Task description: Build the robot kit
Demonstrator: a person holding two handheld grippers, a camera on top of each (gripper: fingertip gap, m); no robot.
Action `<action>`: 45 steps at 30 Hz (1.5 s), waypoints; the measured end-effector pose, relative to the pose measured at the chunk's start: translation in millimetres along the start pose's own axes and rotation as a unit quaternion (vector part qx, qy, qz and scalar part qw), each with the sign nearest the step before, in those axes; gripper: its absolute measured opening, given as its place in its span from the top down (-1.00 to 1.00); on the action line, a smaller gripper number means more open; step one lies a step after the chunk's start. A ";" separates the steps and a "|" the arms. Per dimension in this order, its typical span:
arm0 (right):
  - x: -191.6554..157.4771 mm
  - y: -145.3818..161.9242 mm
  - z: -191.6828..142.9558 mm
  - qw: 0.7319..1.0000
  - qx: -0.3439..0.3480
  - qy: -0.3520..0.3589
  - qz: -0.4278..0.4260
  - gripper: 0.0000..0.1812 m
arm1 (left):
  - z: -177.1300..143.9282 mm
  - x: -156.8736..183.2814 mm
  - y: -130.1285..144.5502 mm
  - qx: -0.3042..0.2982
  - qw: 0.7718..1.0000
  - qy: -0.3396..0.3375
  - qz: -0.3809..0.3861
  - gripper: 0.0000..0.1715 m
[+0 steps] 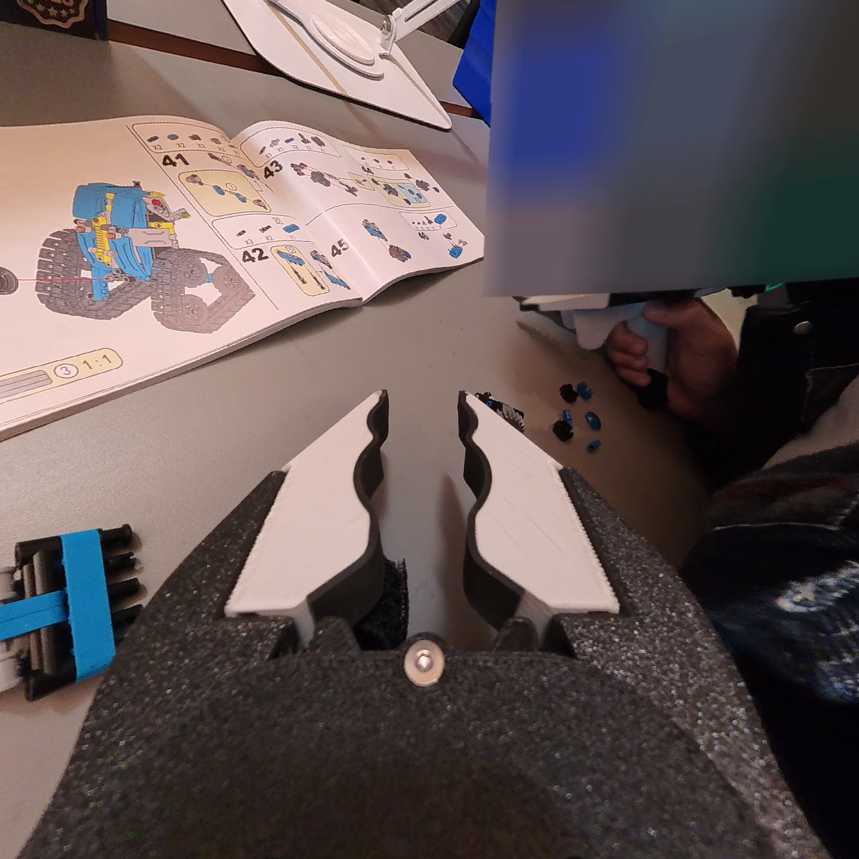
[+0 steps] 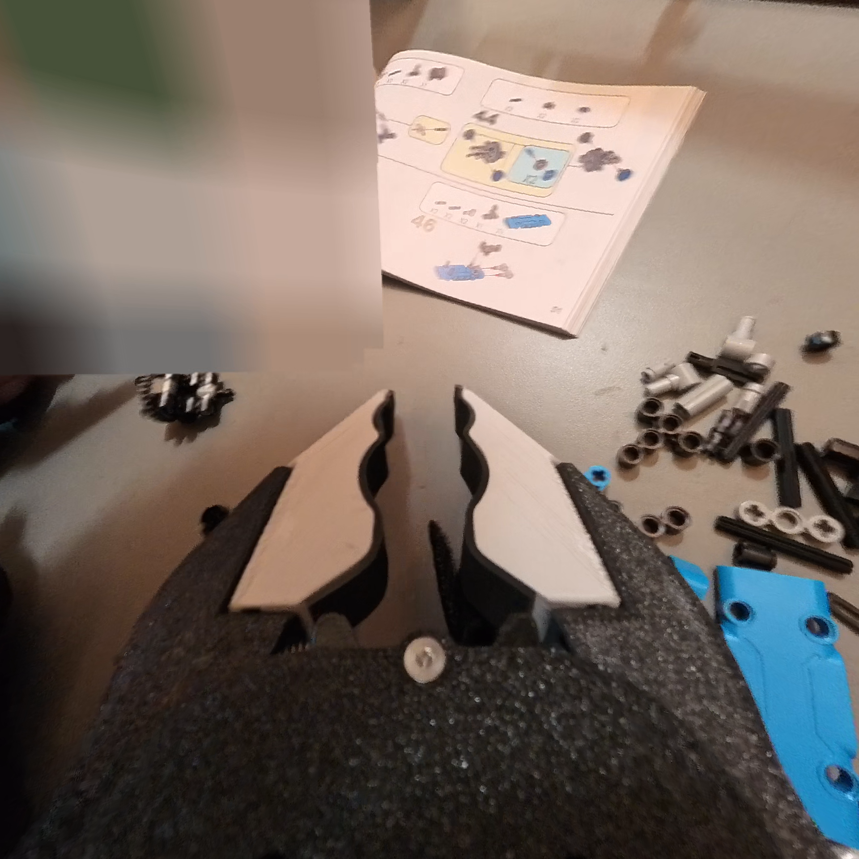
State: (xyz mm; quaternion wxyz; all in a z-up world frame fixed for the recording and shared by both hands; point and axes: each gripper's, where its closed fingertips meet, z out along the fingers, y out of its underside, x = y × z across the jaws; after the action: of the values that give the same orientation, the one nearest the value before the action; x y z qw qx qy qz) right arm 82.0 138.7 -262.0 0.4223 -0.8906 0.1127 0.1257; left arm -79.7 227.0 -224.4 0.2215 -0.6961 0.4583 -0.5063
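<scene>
My left gripper (image 1: 423, 399) is open and empty, low over the grey table (image 1: 279, 418). A small black gear assembly (image 1: 506, 411) lies just past its right fingertip. A few tiny black and blue pieces (image 1: 578, 416) lie to its right. My right gripper (image 2: 424, 395) is open and empty above the table (image 2: 465, 353). A black and silver gear assembly (image 2: 186, 395) lies to its left. A pile of grey and black pins, bushes and axles (image 2: 725, 418) lies to its right, with a blue panel (image 2: 785, 650) beside its body.
An open instruction booklet (image 1: 209, 241) lies at the far left, also in the right wrist view (image 2: 502, 186). A blue and black sub-assembly (image 1: 69, 604) sits at the left edge. A white stand base (image 1: 344, 60) is at the back. A person's hand (image 1: 688, 358) holds the other gripper's handle. Some 20 centimetres of space lies between my two pairs of fingers.
</scene>
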 end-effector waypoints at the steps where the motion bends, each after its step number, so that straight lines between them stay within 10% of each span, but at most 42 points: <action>1: -9.3 0.0 -2.5 1.000 0.002 -0.026 -0.014 0.65 | -0.1 0.8 -0.1 0.000 1.000 -0.001 0.005 0.66; 5: -51.1 15.5 -20.1 0.982 -0.034 -0.150 -0.106 0.64 | -0.2 11.4 -1.5 0.001 0.999 -0.007 0.050 0.66; 11: -59.5 52.9 -38.8 0.949 -0.084 -0.151 -0.264 0.67 | 6.7 43.9 6.8 -0.022 0.986 -0.017 0.167 0.66; 21: -59.1 56.6 -28.7 0.944 -0.079 -0.135 -0.289 0.77 | 12.3 79.4 11.8 -0.014 0.979 -0.002 0.205 0.66; 35: -115.9 13.8 -57.5 0.899 0.078 -0.074 -0.425 0.85 | 43.6 129.9 20.0 -0.016 0.994 0.097 0.043 0.73; 45: -159.1 2.4 -88.9 0.880 0.168 -0.146 -0.419 1.00 | 36.8 164.6 16.7 -0.005 0.962 0.263 -0.071 1.00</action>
State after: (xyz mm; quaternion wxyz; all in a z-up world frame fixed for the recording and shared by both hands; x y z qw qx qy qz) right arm -57.3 82.9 -158.6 0.5906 -0.7419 -0.3143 0.0446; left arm -42.1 71.3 -169.0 0.0536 -0.5702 0.4521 -0.6838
